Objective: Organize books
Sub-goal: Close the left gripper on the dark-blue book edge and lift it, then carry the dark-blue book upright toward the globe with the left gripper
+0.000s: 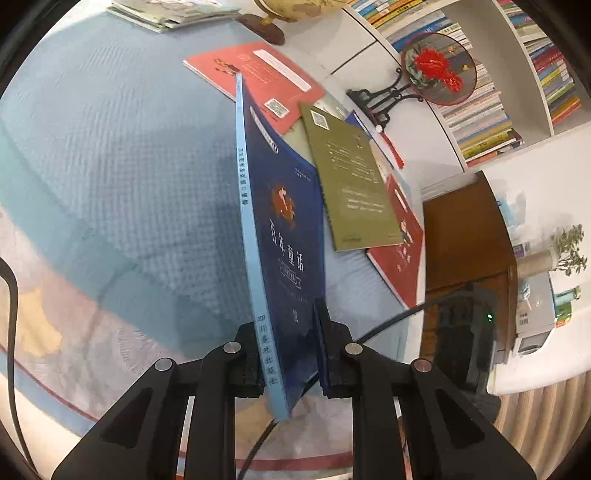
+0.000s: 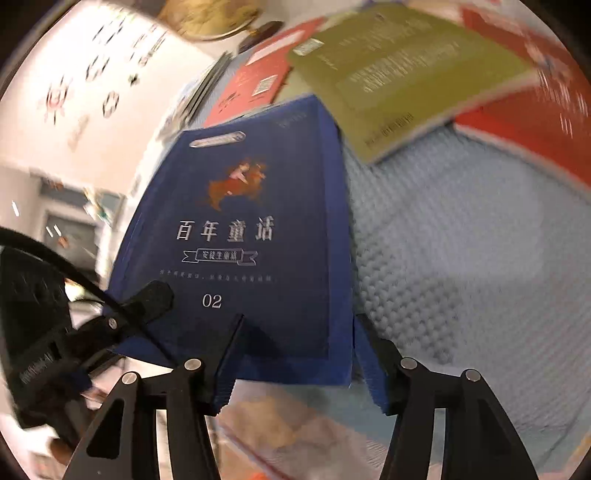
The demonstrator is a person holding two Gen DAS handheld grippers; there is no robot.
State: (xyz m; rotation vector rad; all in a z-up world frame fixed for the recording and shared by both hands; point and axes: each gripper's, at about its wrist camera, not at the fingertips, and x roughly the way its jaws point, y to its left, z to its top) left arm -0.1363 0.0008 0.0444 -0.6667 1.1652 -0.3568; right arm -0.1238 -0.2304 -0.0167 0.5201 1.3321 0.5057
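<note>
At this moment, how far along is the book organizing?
Done: apparently little; a small stack of books lies at the table's far edge. In hand: the left gripper is shut on the blue book, lifted on edge; the right gripper stands open around its lower edge. Left: the olive book and two red books lie scattered on the blue tablecloth.

Globe [image 1: 291,7]: top edge cutting it off, only base showing; red book [image 1: 400,243]: olive book [image 1: 352,181] overlying it, part hiding; shelf spines [image 1: 476,122]: lettering too small; right wrist view: motion smearing wall prints [image 2: 85,85], far books blurring
</note>
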